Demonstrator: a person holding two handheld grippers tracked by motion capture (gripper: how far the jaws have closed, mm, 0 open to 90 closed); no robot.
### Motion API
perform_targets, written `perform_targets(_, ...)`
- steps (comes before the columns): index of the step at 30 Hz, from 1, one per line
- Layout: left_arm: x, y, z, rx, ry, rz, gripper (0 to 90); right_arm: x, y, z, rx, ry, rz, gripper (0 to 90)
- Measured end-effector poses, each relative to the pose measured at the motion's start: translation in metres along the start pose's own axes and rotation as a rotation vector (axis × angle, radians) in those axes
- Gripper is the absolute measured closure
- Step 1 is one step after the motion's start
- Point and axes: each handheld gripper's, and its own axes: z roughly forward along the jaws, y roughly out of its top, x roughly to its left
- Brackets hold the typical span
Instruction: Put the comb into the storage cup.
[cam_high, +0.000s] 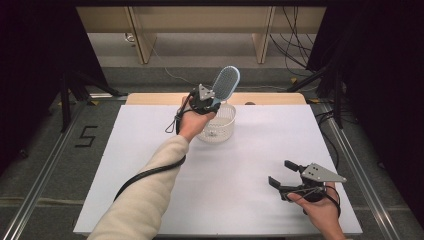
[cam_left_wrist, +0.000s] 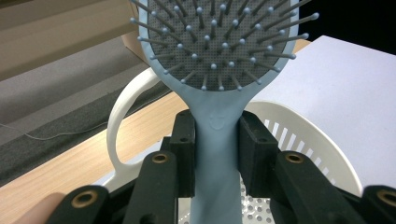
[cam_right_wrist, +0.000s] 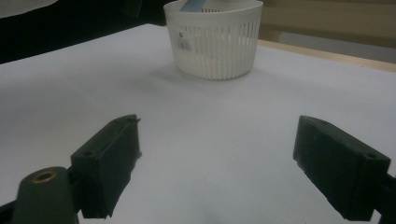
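Now my left tongs pinch the hairbrush handle above the white basket near the desk's far edge. Next, I judge, comes lowering it in; my right tongs hang spread, idle.

white table bare between the right claw and the basket, easy passage. basket mouth blocked by the hairbrush in the left claw.

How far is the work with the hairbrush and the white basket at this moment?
Done: the left gripper is shut on the handle of the blue hairbrush, which is off the table. In hand: the brush is held over the white basket, head up, its handle end at the basket's opening. Left, probably: lowering it in and letting go. The right gripper waits open above the white table.
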Motion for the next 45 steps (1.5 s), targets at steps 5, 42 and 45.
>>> perform_targets(5,-0.0002,-0.0005,0.0006,0.005,-0.001,-0.001,69.9,0.0001,0.0000,0.0002,-0.002,0.000,0.001,15.5)
perform_targets(42,-0.0006,-0.0047,0.0035,0.037,-0.018,0.003,69.5,-0.0003,-0.0002,0.0002,-0.004,-0.001,0.001,15.5)
perform_targets(45,-0.0010,-0.0062,0.0040,0.039,-0.021,0.001,69.3,-0.0001,-0.0002,0.0003,-0.002,0.000,0.003,15.5)
